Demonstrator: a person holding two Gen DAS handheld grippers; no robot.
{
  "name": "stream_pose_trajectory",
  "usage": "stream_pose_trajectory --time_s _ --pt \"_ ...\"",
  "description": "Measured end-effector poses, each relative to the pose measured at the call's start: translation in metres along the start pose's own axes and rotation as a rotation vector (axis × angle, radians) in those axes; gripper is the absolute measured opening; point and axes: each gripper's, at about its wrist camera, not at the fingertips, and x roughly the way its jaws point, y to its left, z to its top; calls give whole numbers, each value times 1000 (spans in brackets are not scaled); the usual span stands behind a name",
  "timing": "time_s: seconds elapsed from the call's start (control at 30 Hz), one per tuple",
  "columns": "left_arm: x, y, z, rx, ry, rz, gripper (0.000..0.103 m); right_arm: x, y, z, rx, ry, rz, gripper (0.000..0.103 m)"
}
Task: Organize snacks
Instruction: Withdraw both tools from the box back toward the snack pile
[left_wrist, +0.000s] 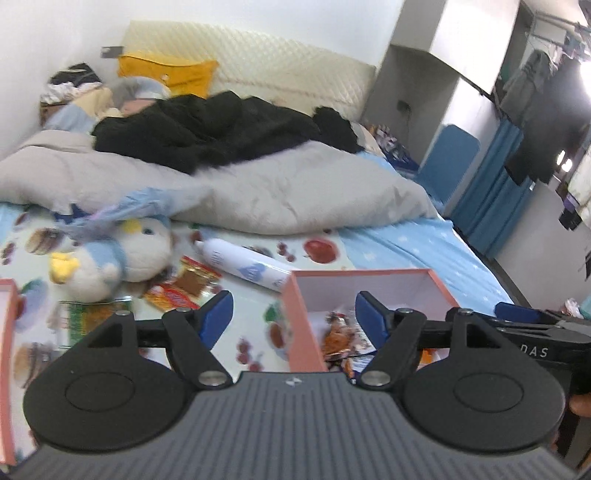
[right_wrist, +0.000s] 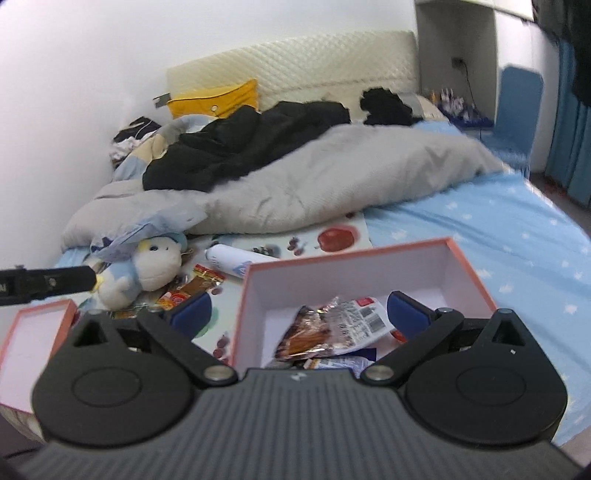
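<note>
With both tongs (left_wrist: 293, 317) (right_wrist: 297, 312) gaping empty, I'd lower my left squarely over the loose packets (left_wrist: 184, 290) near the bed's front edge, then carry them to the pink box (right_wrist: 369, 254).

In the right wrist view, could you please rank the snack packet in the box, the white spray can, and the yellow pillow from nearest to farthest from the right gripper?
1. Snack packet, between the fingers, inside the pink box.
2. White spray can, beyond the box, left.
3. Yellow pillow, at the headboard.
</note>
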Motion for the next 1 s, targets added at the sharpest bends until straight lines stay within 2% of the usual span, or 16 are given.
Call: stream_pose_trajectory --time_s 0.13,0.33,0.5,0.67,0.77,0.83,0.93,1.0 --pt "-27 26 -8 -27 -21 31 77 -15 34 -1 -47 14 24 103" --pt "-52 70 -29 -99 -13 79 77 -50 89 0 -89 75 45 103" --pt "-64 100 -44 -155 -2 118 77 -88 130 4 -179 123 100 103" --pt "-61 129 -58 -215 19 170 77 -113 156 10 -261 122 128 103" --pt "-54 147 -66 -264 45 183 77 -115 164 15 -274 115 148 103" --pt "-49 156 -70 -291 55 193 77 -106 168 14 -286 143 143 103" --pt "-45 169 -75 -324 56 206 77 -89 165 16 -239 202 148 103" --pt "-43 175 -79 -337 61 206 77 -81 163 21 -195 204 131 103"
